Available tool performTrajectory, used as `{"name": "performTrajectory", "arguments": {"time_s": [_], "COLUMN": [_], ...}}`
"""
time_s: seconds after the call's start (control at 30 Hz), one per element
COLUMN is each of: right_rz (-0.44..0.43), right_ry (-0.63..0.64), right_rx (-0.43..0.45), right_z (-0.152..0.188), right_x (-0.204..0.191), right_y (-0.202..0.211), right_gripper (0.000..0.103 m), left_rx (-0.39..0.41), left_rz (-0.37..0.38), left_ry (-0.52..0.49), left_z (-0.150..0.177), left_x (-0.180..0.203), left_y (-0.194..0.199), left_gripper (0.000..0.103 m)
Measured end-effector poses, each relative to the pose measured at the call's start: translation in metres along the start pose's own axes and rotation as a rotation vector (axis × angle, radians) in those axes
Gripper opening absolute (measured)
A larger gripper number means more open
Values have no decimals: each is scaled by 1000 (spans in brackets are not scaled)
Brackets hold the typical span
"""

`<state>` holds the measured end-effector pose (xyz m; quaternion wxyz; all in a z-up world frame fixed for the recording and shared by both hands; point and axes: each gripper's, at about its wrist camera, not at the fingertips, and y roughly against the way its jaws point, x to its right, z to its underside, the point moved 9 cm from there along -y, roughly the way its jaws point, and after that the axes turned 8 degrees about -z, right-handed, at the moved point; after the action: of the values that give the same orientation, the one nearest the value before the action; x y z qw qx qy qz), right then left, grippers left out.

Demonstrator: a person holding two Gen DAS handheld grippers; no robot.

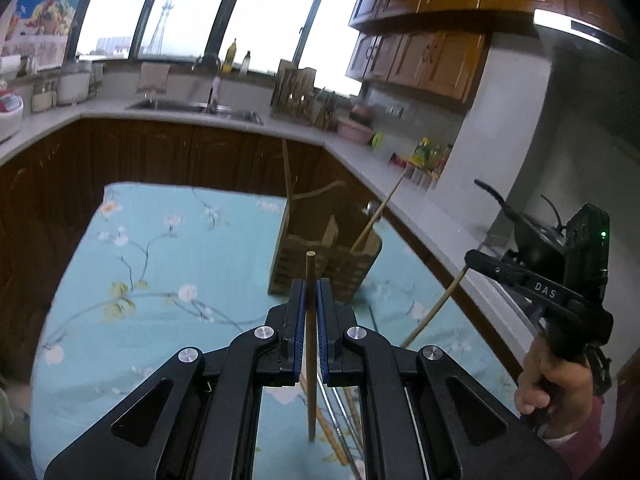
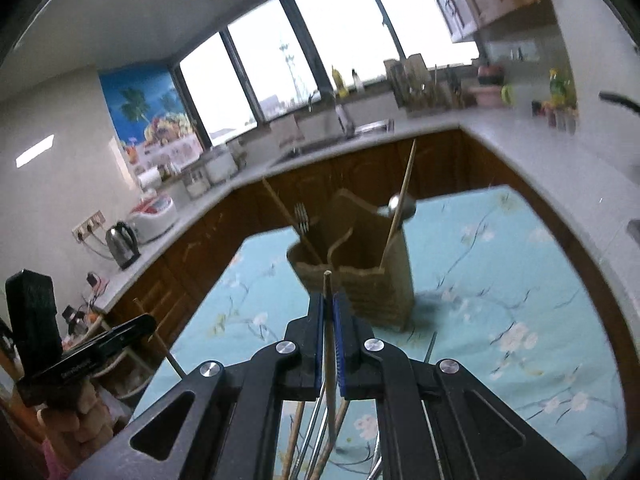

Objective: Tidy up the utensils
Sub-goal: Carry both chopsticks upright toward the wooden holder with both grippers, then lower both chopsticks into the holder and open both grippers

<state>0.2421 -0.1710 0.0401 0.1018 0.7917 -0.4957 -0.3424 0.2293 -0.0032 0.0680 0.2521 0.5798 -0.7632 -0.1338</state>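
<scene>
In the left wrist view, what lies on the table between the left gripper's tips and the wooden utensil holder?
Nothing lies there. In the left wrist view, only bare floral tablecloth separates the left gripper, shut on a chopstick, from the wooden holder.

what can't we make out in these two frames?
- Left wrist view: lower end of the left gripper's chopstick blurs into the utensils on the cloth.
- Right wrist view: loose utensils hidden behind the right gripper body.
- Both views: holder compartments' contents, motion-blurred.
</scene>
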Motion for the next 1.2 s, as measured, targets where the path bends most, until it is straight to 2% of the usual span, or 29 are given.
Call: {"name": "performTrajectory", "arguments": {"time_s": [0.2, 0.8, 1.2], "right_rz": [13, 20, 23], "right_ry": [4, -6, -10], "right_rx": [52, 64, 102], "right_z": [-16, -18, -38], "right_x": [2, 14, 19], "right_y": [14, 16, 12], "right_gripper": [5, 5, 5], "left_rx": [38, 60, 85], "left_rz": [-3, -9, -11], "left_ry": [9, 33, 35], "left_z": [-14, -27, -46], "left_x": [1, 5, 7], "left_y": [3, -10, -19], "left_gripper": [5, 4, 4]}}
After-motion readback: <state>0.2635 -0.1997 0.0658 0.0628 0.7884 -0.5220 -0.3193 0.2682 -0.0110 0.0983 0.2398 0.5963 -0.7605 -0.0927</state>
